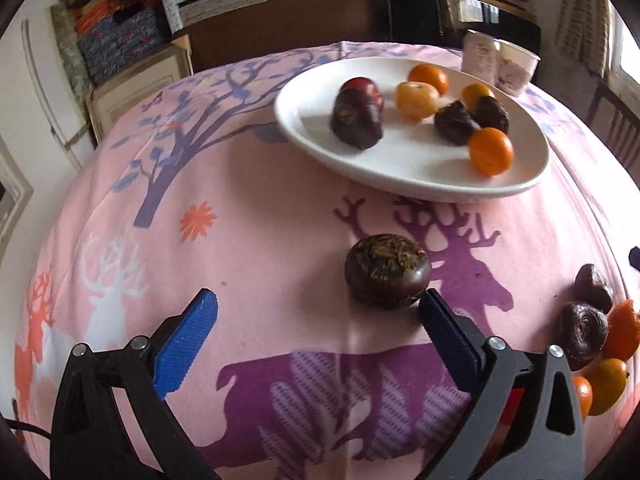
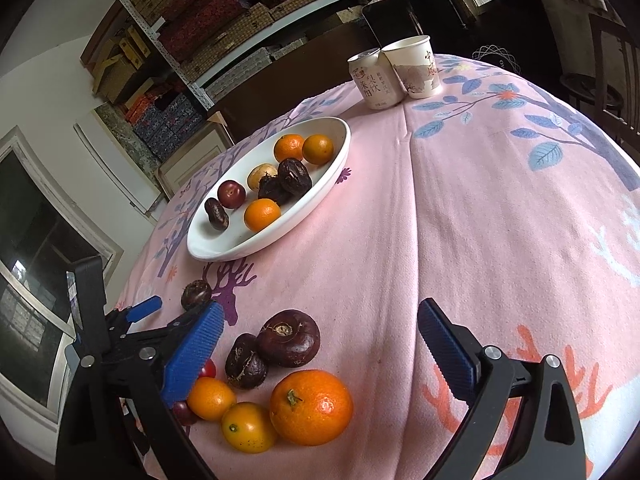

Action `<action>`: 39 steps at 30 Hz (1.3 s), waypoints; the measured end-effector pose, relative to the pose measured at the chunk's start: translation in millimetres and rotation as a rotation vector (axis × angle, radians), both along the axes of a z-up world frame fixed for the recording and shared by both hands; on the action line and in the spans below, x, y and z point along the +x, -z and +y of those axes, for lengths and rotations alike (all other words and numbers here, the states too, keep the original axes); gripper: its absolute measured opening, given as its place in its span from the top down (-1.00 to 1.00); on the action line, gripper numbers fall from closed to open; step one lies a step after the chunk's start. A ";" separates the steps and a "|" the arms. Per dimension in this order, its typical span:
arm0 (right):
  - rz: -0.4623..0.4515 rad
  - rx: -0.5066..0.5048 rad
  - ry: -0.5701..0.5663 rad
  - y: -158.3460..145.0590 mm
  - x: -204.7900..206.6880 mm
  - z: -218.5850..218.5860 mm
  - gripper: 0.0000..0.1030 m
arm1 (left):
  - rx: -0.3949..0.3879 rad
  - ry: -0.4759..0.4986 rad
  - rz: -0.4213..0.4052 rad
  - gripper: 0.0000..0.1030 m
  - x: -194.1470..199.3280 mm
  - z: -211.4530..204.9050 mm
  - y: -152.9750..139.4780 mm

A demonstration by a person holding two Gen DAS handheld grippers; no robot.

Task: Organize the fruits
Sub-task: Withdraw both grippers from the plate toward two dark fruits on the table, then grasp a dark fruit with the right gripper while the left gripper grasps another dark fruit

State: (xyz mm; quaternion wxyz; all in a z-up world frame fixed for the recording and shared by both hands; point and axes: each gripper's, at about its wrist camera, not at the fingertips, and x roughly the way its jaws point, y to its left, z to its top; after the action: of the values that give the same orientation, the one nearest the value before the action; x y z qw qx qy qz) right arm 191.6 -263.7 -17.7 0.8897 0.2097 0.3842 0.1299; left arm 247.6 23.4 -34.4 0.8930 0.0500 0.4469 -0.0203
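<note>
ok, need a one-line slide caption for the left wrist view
Open left gripper approaching a lone water chestnut on the pink tablecloth, white plate of fruit beyond.

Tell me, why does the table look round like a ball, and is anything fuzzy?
Both views: the fisheye lens bulges the pink tablecloth and darkens the corners. Left wrist view: fruit on the white plate is smeared, notably the dark one. Right wrist view: sharper, the big orange crisp.
</note>
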 end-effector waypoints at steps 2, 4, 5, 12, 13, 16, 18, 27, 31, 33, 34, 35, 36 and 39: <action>-0.007 -0.033 -0.033 -1.3 -0.9 7.4 -0.91 | -0.092 -0.026 0.024 -0.92 -0.4 13.3 1.4; -0.012 -0.090 -0.076 -1.7 -2.2 18.8 -0.90 | -0.081 -0.025 0.022 -0.92 -0.9 11.3 1.9; -0.011 -0.119 -0.095 -1.0 -2.9 24.6 -0.90 | -0.056 -0.019 0.027 -0.92 -0.5 7.5 3.2; 0.031 -0.162 -0.136 7.5 -0.4 34.8 -0.59 | -0.049 -0.016 0.030 -0.92 -0.7 4.5 4.1; 0.043 -0.169 -0.141 9.6 0.7 36.4 -0.51 | -0.041 -0.015 0.030 -0.92 -0.7 3.0 4.2; 0.050 -0.201 -0.145 12.1 2.0 38.9 -0.42 | -0.044 -0.016 0.031 -0.92 -0.7 3.3 4.2; 0.052 -0.231 -0.132 11.8 3.8 36.6 -0.41 | -0.043 -0.016 0.030 -0.92 -0.5 3.2 4.2; 0.044 -0.356 -0.098 13.7 15.3 36.0 -0.39 | -0.040 -0.017 0.029 -0.92 -0.4 3.3 4.3; 0.043 -0.371 -0.100 13.8 18.6 38.9 -0.39 | -0.050 -0.014 0.028 -0.92 2.3 1.8 3.8; 0.043 -0.369 -0.100 13.5 18.3 38.7 -0.39 | -0.053 0.000 0.024 -0.92 4.6 -1.6 3.0; 0.043 -0.366 -0.100 13.5 18.6 39.1 -0.39 | -0.055 0.008 0.021 -0.92 5.9 -3.2 2.7; 0.043 -0.364 -0.100 13.5 18.8 38.9 -0.39 | -0.056 0.011 0.019 -0.92 7.3 -4.6 2.5; 0.043 -0.363 -0.101 13.5 19.1 39.0 -0.39 | -0.055 0.011 0.016 -0.92 8.7 -5.7 2.3; 0.042 -0.360 -0.103 13.7 20.2 38.3 -0.38 | -0.058 0.020 0.018 -0.92 10.1 -7.0 2.5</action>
State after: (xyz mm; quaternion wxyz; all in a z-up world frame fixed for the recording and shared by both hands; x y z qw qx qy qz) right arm 211.8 -225.4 -31.4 0.8969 0.0298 0.4299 0.0998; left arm 257.7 16.4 -36.9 0.8898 0.0283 0.4535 -0.0425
